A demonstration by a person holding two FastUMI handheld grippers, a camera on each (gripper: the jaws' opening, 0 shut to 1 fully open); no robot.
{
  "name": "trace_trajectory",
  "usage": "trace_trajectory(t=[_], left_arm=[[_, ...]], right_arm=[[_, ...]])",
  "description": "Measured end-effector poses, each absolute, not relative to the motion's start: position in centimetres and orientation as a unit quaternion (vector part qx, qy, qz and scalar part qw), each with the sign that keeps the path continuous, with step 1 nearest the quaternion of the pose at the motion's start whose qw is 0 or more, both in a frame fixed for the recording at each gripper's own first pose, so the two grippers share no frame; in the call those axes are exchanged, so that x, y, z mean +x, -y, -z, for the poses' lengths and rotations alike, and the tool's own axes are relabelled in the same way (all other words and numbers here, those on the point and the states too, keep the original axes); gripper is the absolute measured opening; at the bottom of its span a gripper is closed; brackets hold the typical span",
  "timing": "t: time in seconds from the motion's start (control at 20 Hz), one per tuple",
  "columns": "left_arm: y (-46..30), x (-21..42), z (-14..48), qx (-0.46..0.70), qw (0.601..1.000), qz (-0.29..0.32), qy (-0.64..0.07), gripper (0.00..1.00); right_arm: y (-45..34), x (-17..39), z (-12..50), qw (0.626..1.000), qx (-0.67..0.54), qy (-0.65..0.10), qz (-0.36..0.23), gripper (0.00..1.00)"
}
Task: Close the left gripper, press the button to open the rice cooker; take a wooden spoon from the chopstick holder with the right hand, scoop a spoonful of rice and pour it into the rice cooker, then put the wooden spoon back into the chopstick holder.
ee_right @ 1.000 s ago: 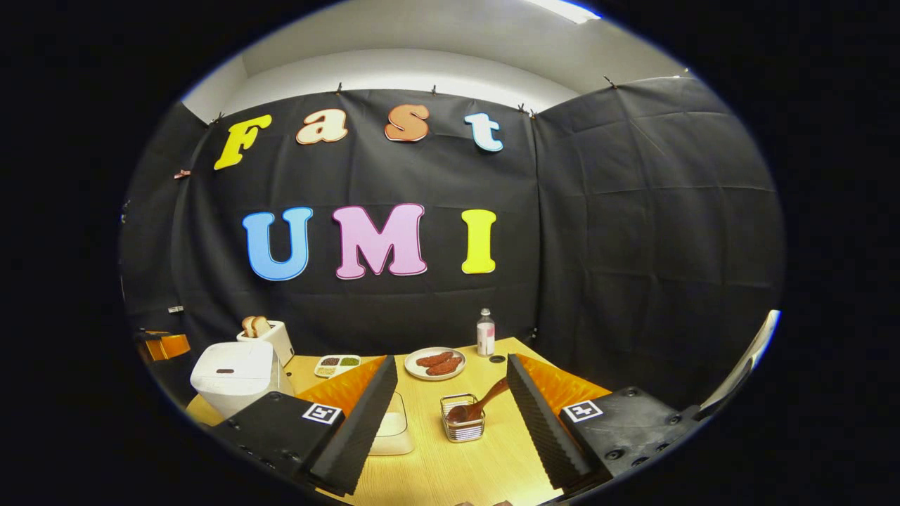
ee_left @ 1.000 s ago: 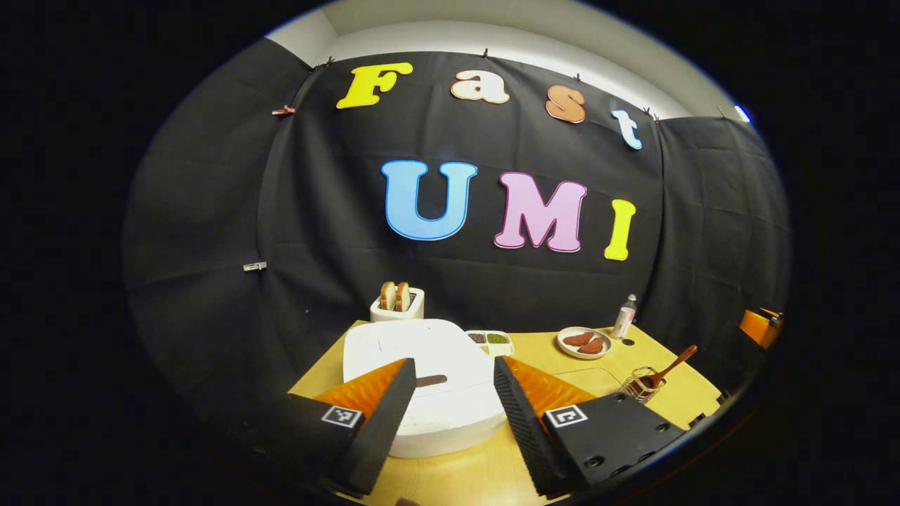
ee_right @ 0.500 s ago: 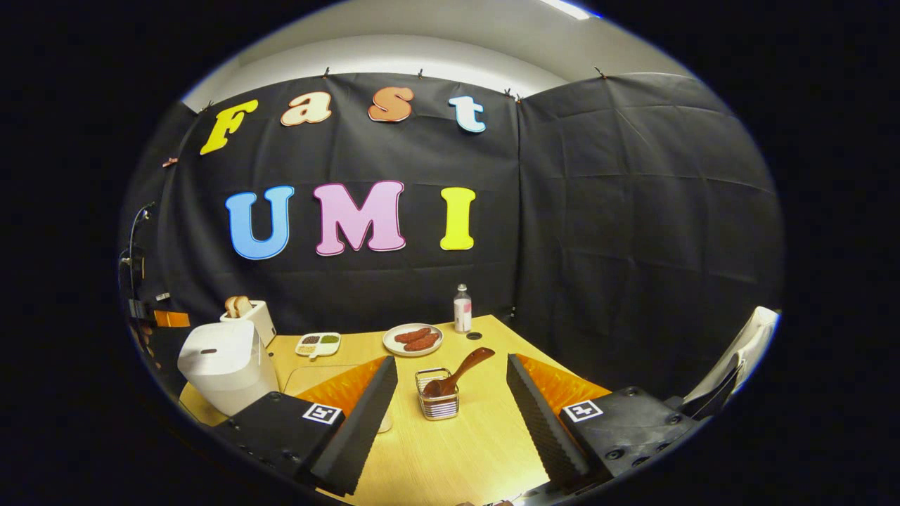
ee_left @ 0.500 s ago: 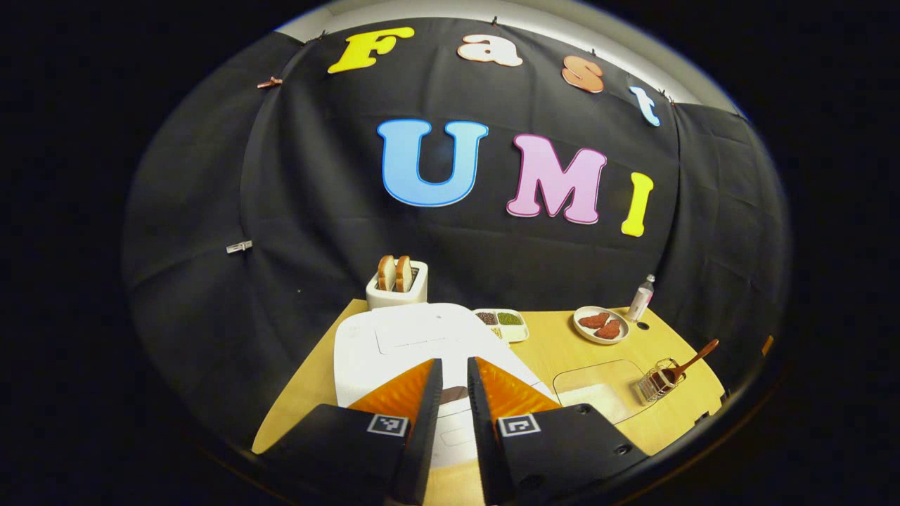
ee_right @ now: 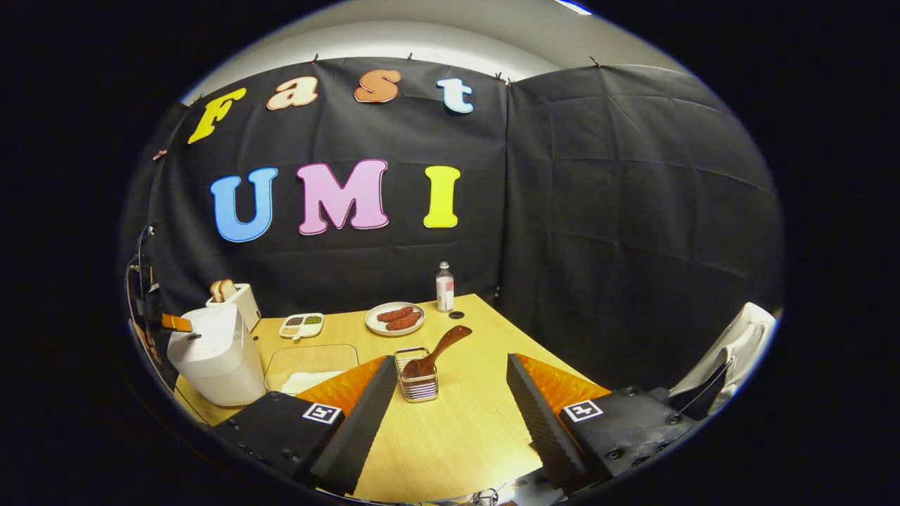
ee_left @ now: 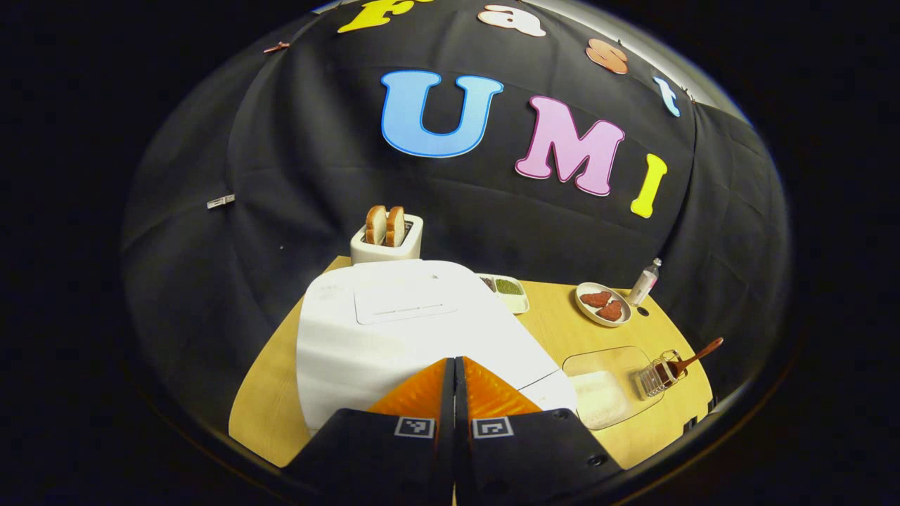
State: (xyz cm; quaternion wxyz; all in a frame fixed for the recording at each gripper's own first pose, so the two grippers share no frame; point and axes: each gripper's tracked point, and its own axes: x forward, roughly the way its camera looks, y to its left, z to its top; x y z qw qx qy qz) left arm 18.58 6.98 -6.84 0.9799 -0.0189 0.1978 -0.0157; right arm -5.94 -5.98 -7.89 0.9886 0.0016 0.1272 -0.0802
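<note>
- Left claw (ee_left: 454,365) was fully closed, empty, poised over the front edge of the rice cooker (ee_left: 394,330) at the worktop's (ee_right: 457,422) left end;
- Right claw (ee_right: 450,400) gaped wide, empty; wooden spoon (ee_right: 436,349) stood just ahead, handle leaning right.

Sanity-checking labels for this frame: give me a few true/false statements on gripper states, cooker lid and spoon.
1. The left gripper is shut. True.
2. The rice cooker lid is open. False: it is closed.
3. The wooden spoon stands in the chopstick holder. True.
4. The right gripper holds the spoon. False: it is open and holds nothing.
5. The toaster is empty. False: two bread slices stand in it.
</note>
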Motion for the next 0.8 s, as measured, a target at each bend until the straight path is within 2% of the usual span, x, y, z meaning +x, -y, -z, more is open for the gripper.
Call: trace_trajectory(t=[0.25,0.6,0.7,0.8], left_arm=[[-6.9,19.0,8.2,-0.048,0.977,0.011,-0.21,0.06],[-6.9,19.0,8.4,-0.011,0.976,-0.014,-0.216,0.07],[-6.9,19.0,7.1,-0.005,0.98,-0.023,-0.196,0.06],[-6.7,18.8,3.9,0.013,0.988,-0.048,-0.145,0.06]], right_arm=[[6.2,-5.8,8.1,0.988,0.003,-0.133,0.082,0.98],[5.4,-5.1,8.2,0.989,0.0,-0.136,0.056,0.98],[5.8,-4.6,7.5,0.99,-0.008,-0.13,0.048,0.98],[6.3,-4.0,7.0,0.992,-0.006,-0.122,0.042,0.98]])
